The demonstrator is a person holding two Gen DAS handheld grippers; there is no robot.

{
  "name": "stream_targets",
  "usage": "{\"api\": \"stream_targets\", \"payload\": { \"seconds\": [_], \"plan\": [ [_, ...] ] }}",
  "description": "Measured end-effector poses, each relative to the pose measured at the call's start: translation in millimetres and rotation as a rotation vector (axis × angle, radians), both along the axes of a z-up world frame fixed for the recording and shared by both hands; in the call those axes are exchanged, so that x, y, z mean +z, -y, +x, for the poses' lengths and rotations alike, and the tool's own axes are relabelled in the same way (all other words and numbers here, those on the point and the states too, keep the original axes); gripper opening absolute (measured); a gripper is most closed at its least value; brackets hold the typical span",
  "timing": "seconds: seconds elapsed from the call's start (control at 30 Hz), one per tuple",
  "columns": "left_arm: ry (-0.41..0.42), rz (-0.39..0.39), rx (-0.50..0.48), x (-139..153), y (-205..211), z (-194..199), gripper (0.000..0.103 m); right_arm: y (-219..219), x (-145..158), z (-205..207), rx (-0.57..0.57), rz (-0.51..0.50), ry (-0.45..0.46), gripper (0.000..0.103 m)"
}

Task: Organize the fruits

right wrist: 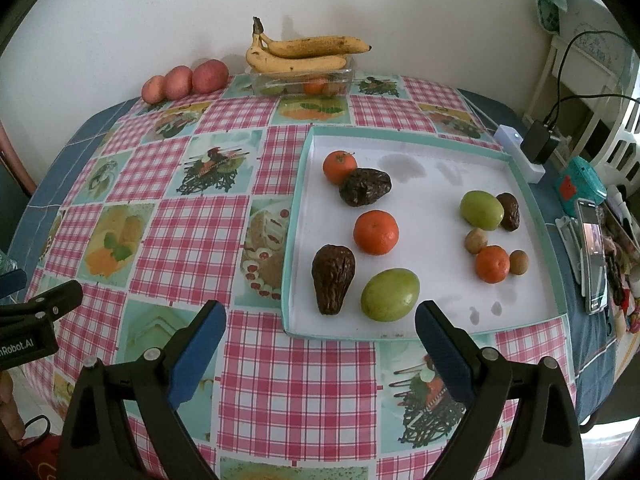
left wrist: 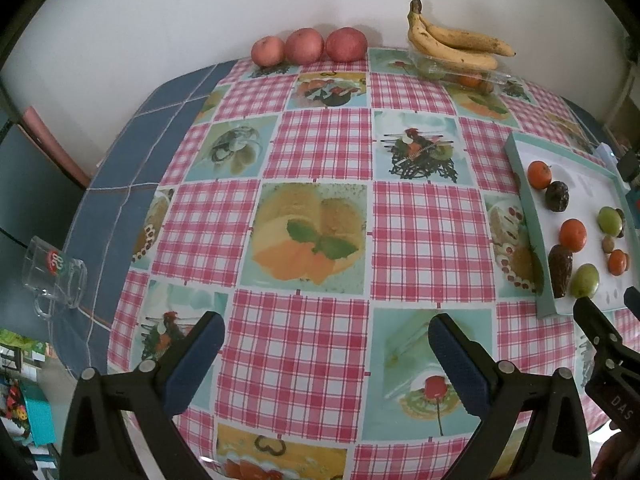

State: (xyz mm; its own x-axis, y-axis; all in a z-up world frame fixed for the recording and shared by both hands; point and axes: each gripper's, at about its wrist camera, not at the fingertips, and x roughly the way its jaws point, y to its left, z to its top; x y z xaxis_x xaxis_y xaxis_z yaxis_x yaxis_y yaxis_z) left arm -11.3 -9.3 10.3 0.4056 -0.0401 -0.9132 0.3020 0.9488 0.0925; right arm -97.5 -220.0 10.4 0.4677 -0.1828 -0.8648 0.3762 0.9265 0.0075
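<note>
Checked tablecloth (right wrist: 296, 392) bears three apples (right wrist: 186, 80), two bananas (right wrist: 304, 54); both grippers (right wrist: 320, 336) gape.

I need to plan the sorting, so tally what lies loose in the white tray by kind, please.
Oranges: 3
Green fruits: 2
Dark wrinkled fruits: 3
Small brown nuts: 2
Total: 10
</note>
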Motion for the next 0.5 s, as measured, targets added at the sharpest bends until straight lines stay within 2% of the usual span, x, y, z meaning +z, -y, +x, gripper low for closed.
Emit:
{"api": "stream_targets", "payload": {
  "seconds": [0.5],
  "plan": [
    [-0.002, 0.014, 0.013, -1.0, -2.0, 1.1, 0.103, 1.3, -2.5, -1.9, -0.009, 0.002, -0.003, 0.096]
  ]
}}
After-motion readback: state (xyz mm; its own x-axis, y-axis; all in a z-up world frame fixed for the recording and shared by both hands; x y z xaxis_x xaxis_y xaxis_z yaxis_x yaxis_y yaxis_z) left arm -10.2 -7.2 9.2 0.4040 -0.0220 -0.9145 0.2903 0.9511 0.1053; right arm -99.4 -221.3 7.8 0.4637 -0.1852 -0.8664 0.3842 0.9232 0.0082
